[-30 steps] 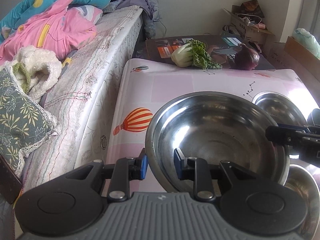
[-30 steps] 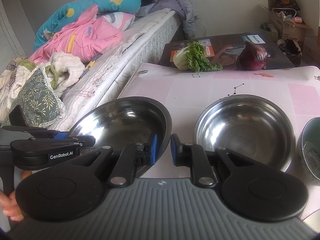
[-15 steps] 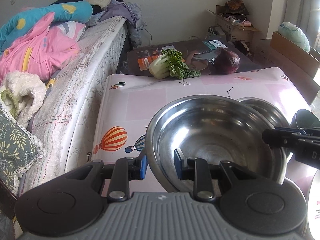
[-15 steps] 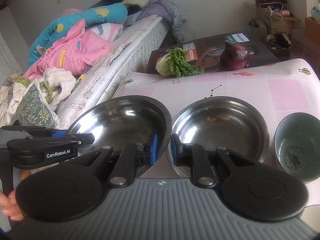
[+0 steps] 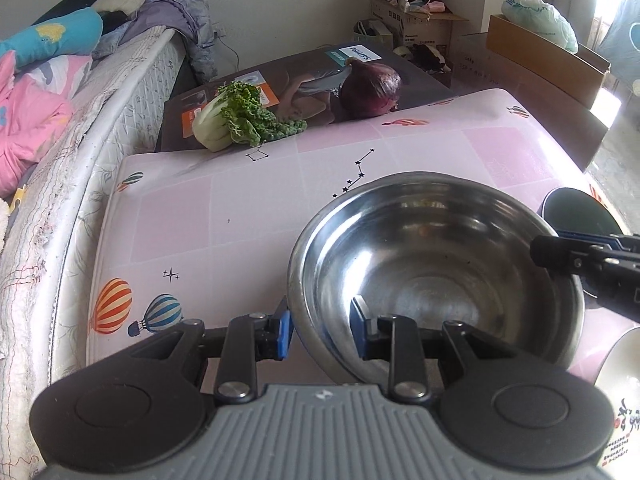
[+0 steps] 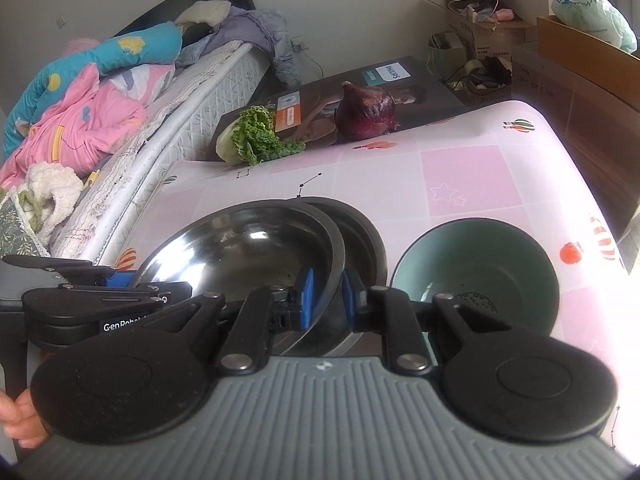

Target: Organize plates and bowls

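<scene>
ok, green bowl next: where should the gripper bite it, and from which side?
Probably the thin rim of the green bowl, one finger inside the wall, one outside. It sits upright and open. Come from its near or right side: the steel bowls, held by the left gripper and right gripper, crowd its left.

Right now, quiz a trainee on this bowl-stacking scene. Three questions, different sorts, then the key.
1. True or false: the large steel bowl is gripped at its rim by both the left gripper and the right gripper.
2. Which vessel stands right of the steel bowls in the right wrist view? A) green bowl B) glass jar C) red mug
3. Fill in: behind the table, beside the leafy cabbage, lies a red ____.

Key: 1 true; 2 A; 3 onion.
</scene>
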{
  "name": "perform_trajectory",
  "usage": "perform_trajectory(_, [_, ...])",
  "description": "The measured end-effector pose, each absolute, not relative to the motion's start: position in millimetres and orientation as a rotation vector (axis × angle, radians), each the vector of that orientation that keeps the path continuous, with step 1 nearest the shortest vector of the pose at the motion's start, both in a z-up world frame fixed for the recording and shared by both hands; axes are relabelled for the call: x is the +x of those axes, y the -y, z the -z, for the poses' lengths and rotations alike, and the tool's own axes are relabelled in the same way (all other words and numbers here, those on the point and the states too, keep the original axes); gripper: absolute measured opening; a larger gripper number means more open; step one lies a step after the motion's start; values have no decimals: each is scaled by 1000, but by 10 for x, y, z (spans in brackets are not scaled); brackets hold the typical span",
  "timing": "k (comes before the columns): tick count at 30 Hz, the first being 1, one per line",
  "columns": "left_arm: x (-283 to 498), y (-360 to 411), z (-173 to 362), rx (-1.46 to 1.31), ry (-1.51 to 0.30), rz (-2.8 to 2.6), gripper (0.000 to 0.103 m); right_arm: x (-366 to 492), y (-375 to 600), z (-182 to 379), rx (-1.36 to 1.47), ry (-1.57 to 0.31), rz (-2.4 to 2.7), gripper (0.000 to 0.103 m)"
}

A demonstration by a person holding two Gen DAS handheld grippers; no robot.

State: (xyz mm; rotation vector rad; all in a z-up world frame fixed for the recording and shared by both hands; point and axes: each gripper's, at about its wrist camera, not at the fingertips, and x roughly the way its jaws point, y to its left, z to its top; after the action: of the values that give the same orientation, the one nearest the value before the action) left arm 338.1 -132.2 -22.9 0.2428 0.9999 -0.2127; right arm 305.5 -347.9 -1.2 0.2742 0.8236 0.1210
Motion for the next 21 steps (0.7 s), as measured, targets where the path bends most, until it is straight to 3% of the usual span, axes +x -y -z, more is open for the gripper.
perform_trajectory(6, [3462,1430,359,267,-1021,217,30,3128,3510,128,228,-831,-96,16])
perform_trajectory(9, [3474,1448,372,277,-1016,221,31,3167,3478,149,211,-830,-88,22])
perform_trajectory(21, [3378,1381,236,266,-981,228,55,3121,3443,34,235,-807,-104,42])
